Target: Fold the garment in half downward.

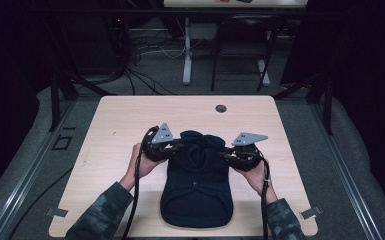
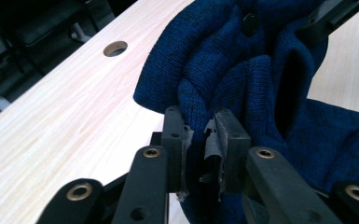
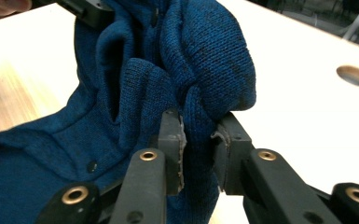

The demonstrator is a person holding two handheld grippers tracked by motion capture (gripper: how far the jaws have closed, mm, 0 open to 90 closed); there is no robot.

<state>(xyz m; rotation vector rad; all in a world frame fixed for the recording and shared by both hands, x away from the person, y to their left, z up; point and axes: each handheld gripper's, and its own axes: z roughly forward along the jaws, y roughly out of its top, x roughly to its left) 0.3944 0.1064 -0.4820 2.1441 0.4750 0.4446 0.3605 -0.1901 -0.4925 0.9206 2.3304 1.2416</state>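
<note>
A dark blue knitted garment with dark buttons lies on the light wooden table, its lower part flat toward the near edge. Its far end is bunched and lifted between both grippers. My left gripper is shut on a fold at the garment's far left; in the left gripper view the knit is pinched between the pads of that gripper. My right gripper is shut on a fold at the far right, and the right gripper view shows the cloth squeezed inside the gripper.
A round cable hole sits in the table near its far edge. Behind the table stand a desk leg, a dark chair frame and loose cables on the grey floor. Bare tabletop lies left and right of the garment.
</note>
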